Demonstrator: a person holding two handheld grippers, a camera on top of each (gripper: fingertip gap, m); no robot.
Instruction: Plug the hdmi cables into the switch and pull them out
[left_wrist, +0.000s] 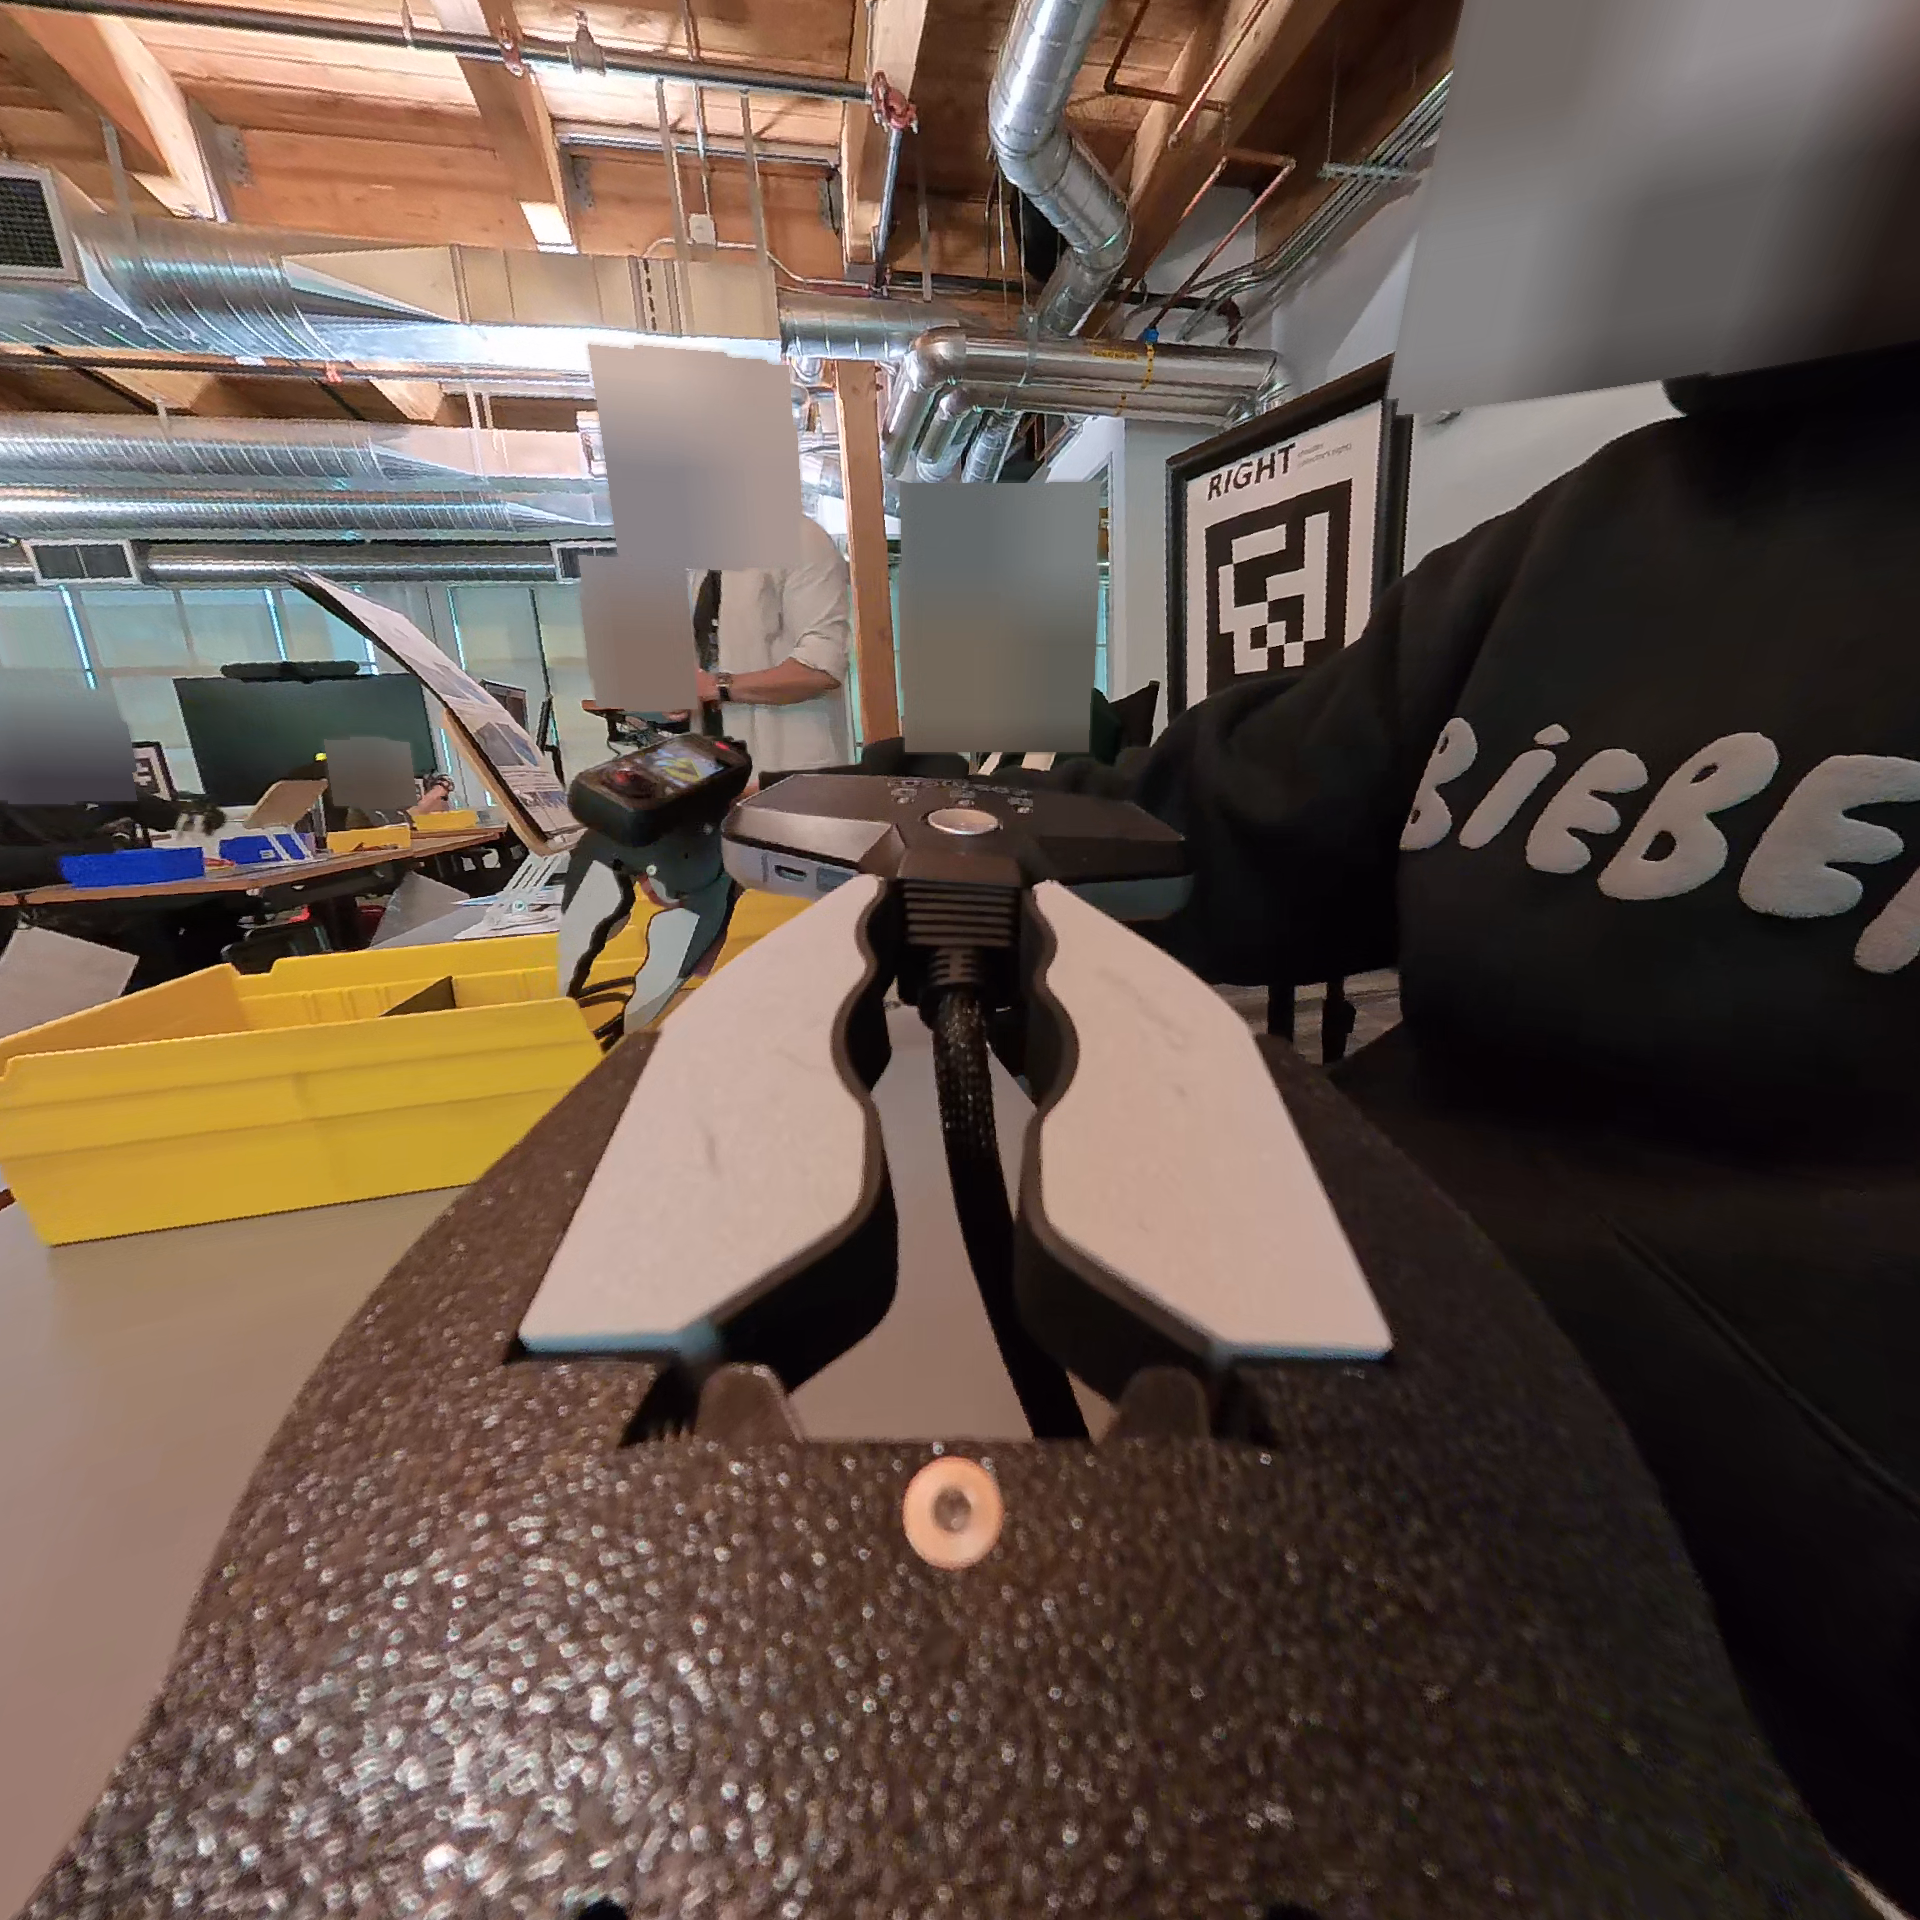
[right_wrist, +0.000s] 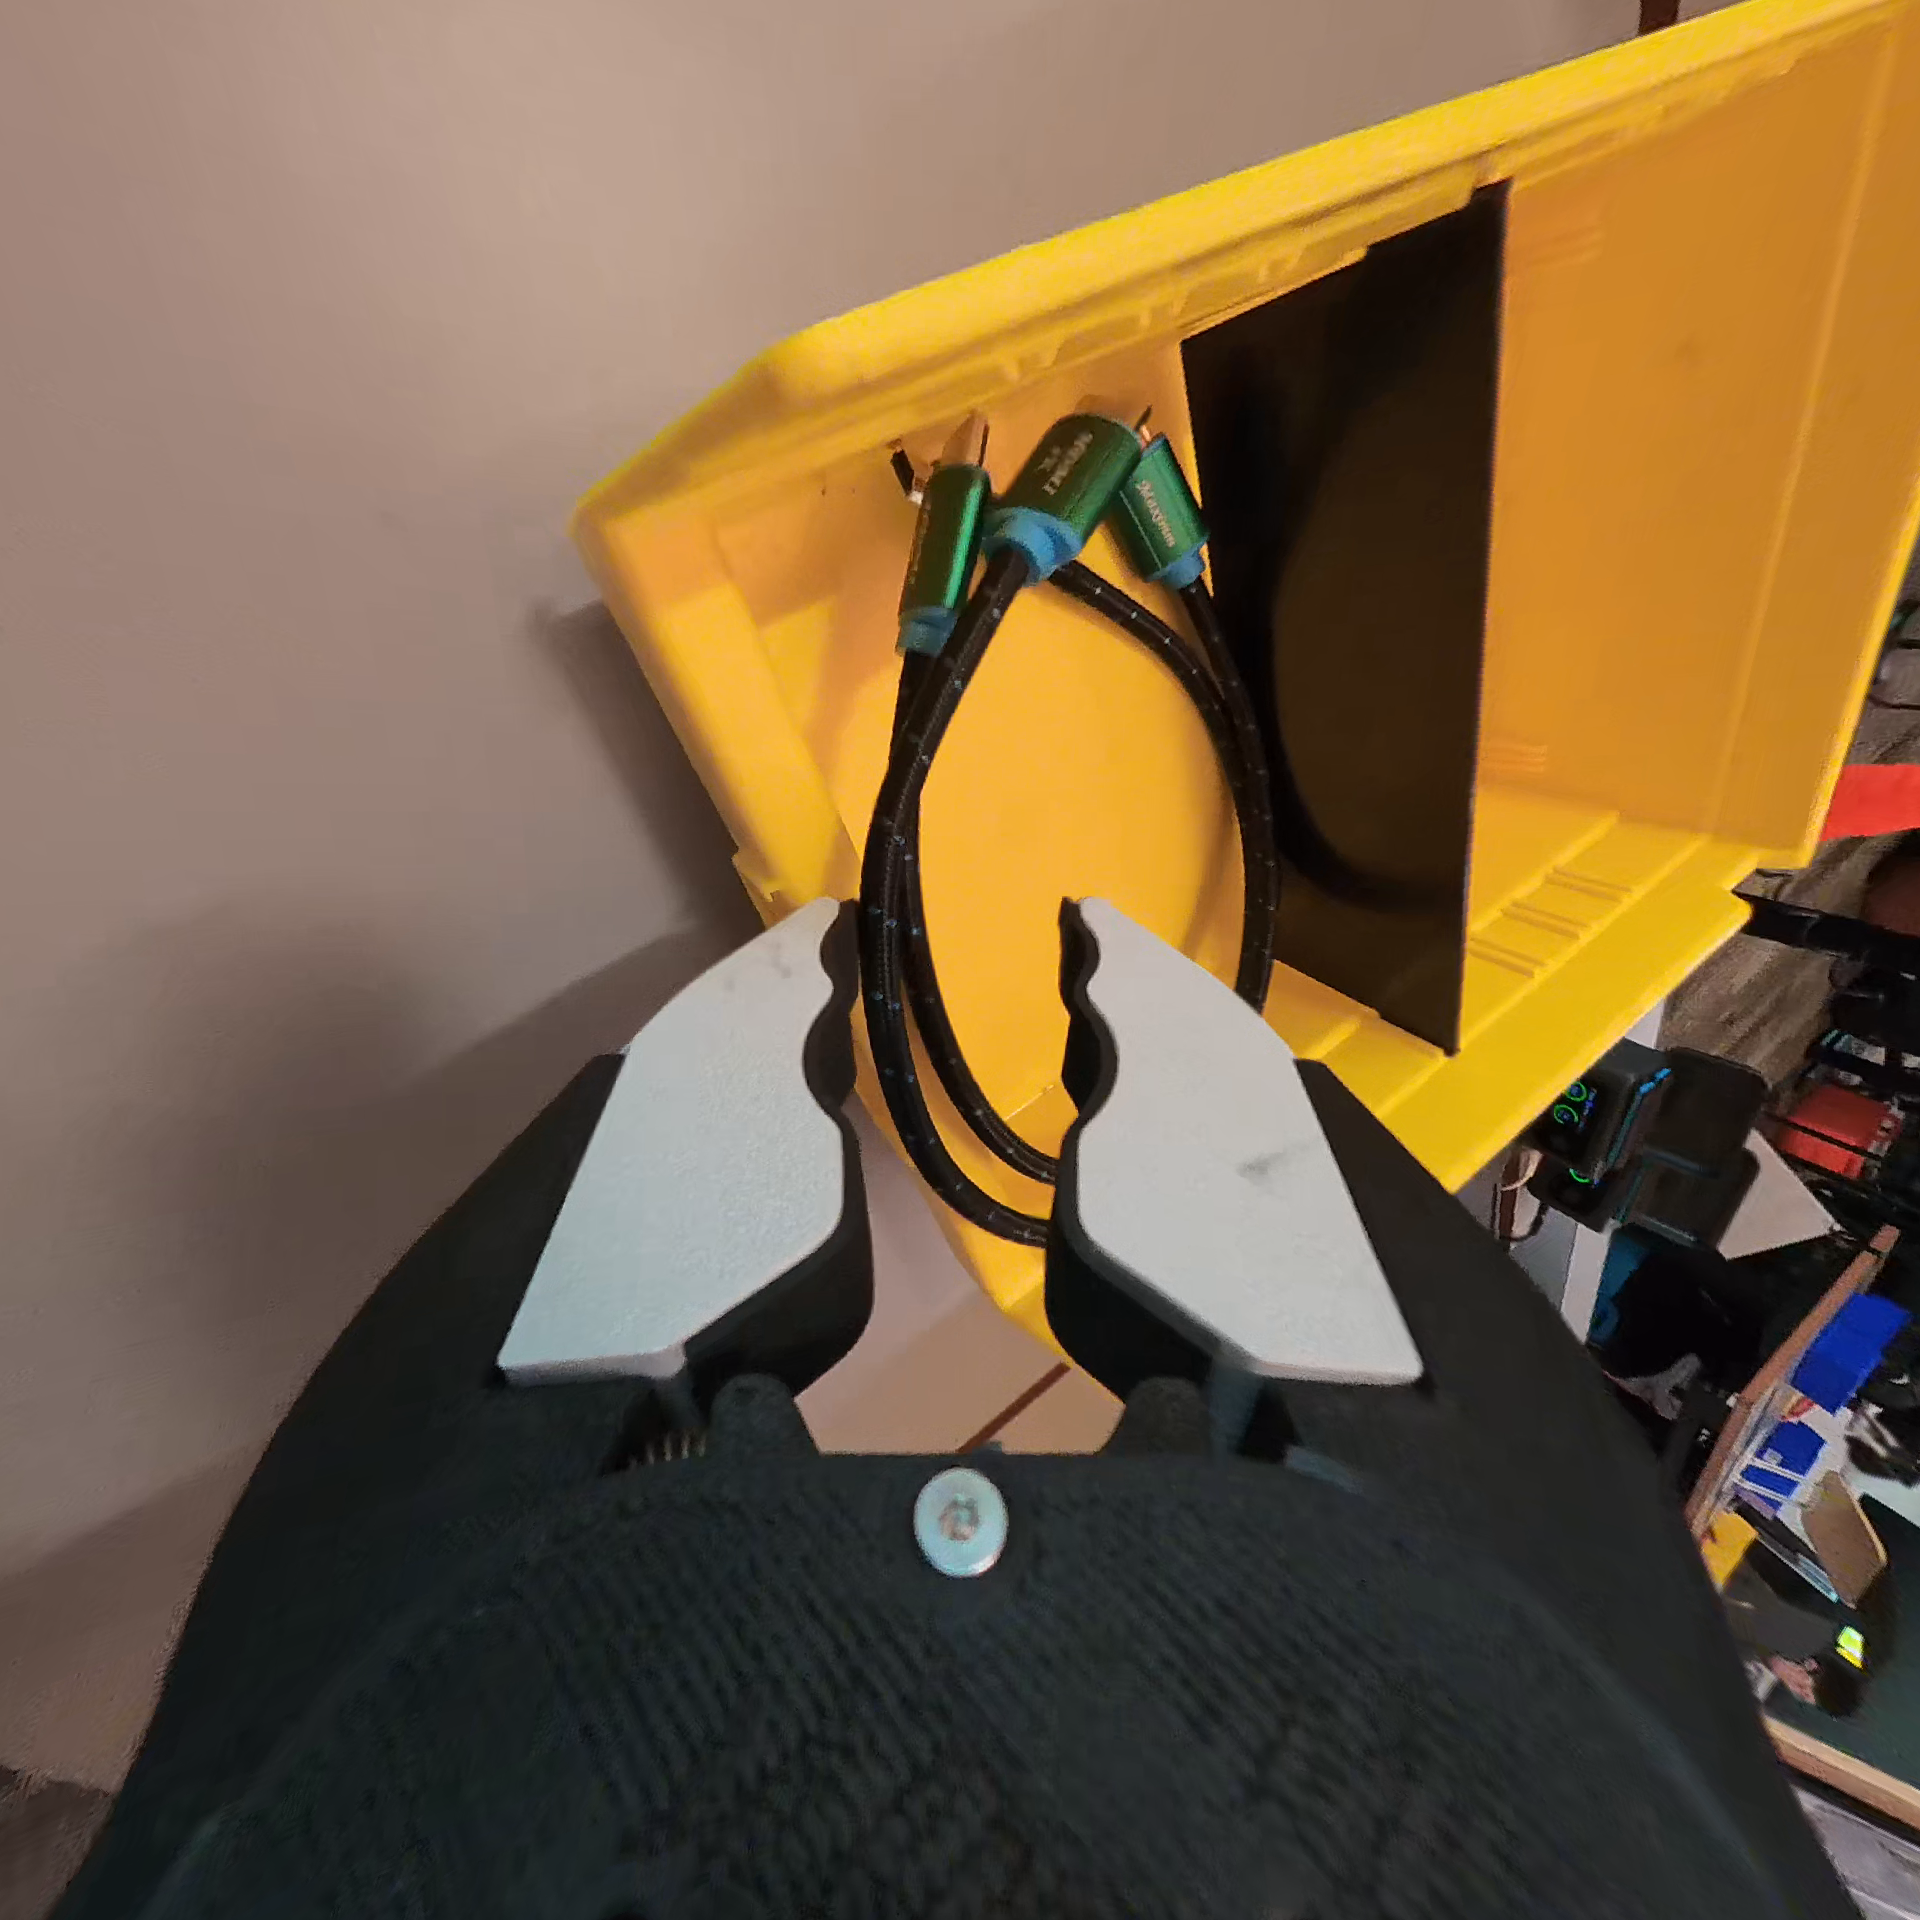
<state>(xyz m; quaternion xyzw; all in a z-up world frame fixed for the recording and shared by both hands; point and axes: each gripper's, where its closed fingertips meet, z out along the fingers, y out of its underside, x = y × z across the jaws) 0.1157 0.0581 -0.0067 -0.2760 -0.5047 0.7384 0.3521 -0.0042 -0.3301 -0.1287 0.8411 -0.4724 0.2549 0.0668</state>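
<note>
Green-plugged HDMI cables (right_wrist: 1049, 790) are lying coiled in the yellow bin's (right_wrist: 1683, 499) end compartment, beside a black divider (right_wrist: 1382, 623). The right tool (right_wrist: 961, 914) is hovering over them, jaws apart, holding nothing. The left tool (left_wrist: 956, 894) is pinching a black plug (left_wrist: 958, 906) seated in the switch (left_wrist: 956, 826) above the table (left_wrist: 187, 1403).

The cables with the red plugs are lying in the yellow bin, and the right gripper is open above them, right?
Nearly. The plugs are green, not red, as the right wrist view shows. The rest holds: the cables lie in the yellow bin, and the right gripper is open above them.
</note>
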